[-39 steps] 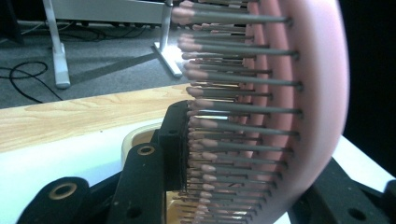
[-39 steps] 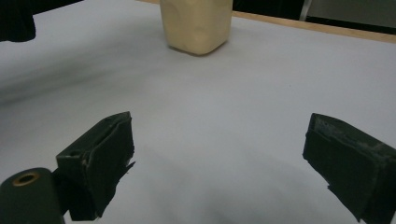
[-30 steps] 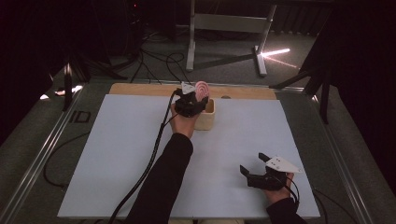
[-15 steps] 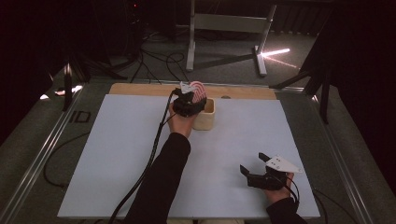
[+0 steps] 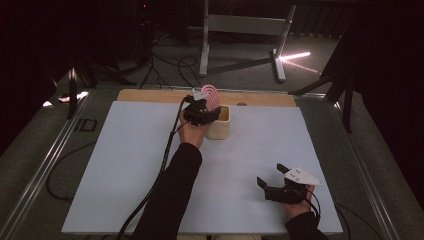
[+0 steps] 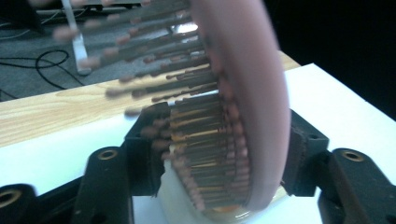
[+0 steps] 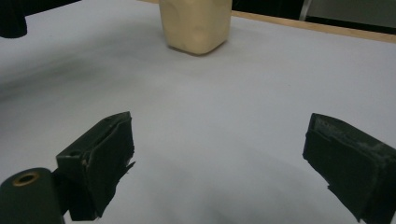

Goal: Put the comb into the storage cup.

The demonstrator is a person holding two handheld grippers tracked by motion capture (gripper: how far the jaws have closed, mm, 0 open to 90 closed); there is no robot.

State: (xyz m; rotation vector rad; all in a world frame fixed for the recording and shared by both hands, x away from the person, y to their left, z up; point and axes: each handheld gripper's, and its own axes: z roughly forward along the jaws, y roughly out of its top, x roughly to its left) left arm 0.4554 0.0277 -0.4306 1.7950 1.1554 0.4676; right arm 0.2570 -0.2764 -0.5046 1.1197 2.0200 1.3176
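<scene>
A pink hairbrush [image 5: 210, 94] stands head up in a cream cup [image 5: 220, 127] at the far middle of the table. My left gripper [image 5: 202, 112] is at the cup's rim with the brush [image 6: 252, 93] between its jaws. Those jaws have just been opening, and in the left gripper view [image 6: 224, 158] the pads sit close beside the bristles and the pink back without pressing. The cup's rim [image 6: 173, 196] shows below. My right gripper [image 5: 270, 174] rests open near the front right; its view [image 7: 219, 154] has nothing between the fingers, with the cup [image 7: 196, 23] far ahead.
A white sheet [image 5: 125, 165] covers the table, with a wooden strip [image 5: 150, 95] along its far edge. Beyond it stand a metal frame [image 5: 240, 25] and floor cables [image 5: 165, 65]. The left gripper's cable [image 5: 165, 160] trails along the forearm.
The pink brush head has shifted slightly above the cup. Both hands keep their places.
</scene>
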